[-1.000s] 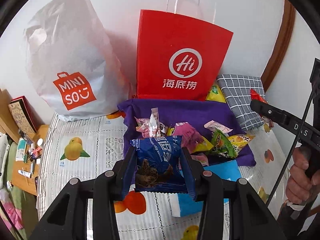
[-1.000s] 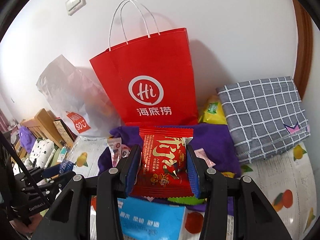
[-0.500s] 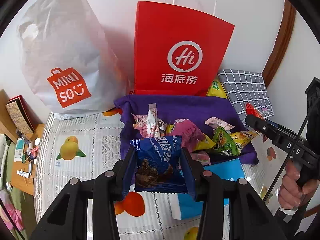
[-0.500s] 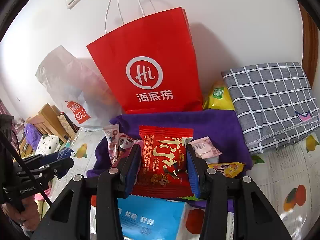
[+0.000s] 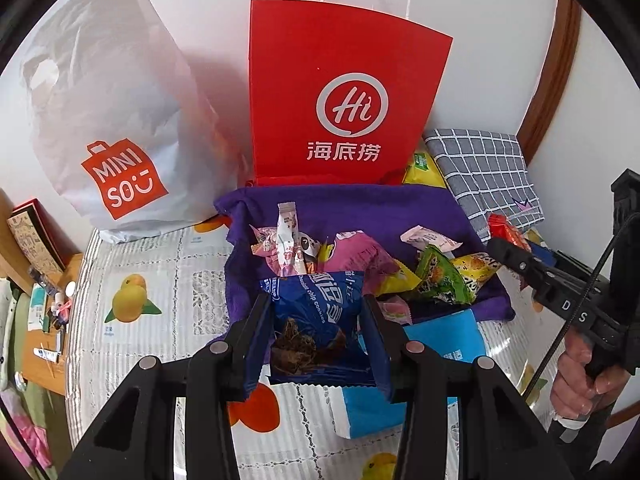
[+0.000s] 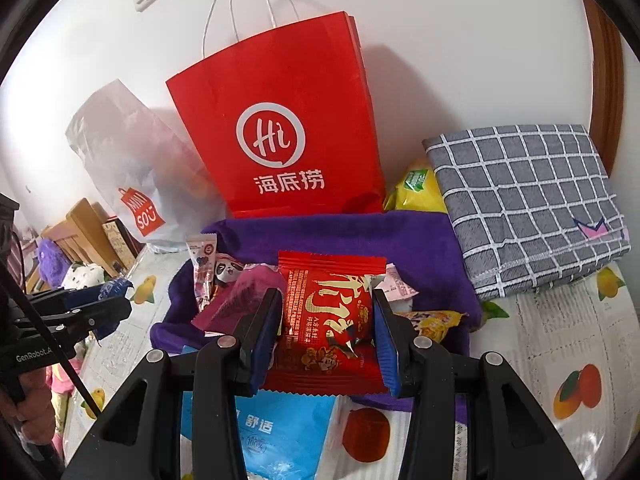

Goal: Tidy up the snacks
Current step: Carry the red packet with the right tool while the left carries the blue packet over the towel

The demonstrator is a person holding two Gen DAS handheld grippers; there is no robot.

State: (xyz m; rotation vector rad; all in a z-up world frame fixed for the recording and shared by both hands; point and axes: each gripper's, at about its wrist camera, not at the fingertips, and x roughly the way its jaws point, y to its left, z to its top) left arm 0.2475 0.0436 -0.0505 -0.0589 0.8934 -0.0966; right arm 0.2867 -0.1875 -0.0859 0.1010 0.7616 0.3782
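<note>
Step in hand: both grippers hold one snack each, lifted above the pile on the purple cloth (image 5: 360, 208); probably carrying them off for sorting.
Left gripper (image 5: 318, 338): jaws closed partway on the blue cookie packet (image 5: 320, 312), squeezed from both sides.
Right gripper (image 6: 327, 332): jaws clamped the same way on the red packet (image 6: 330, 320).
Next move: likely a carry to the red paper bag (image 6: 280, 120) straight beyond the jaws, clearing its rim before letting go; the destination is my guess.
Surface: a bed with a fruit-print cover (image 5: 160, 280) below the jaws, no worktop.
Room: white plastic bag (image 5: 104, 120) left of the jaws, grey checked pillow (image 6: 528, 200) to the right, white wall behind.
</note>
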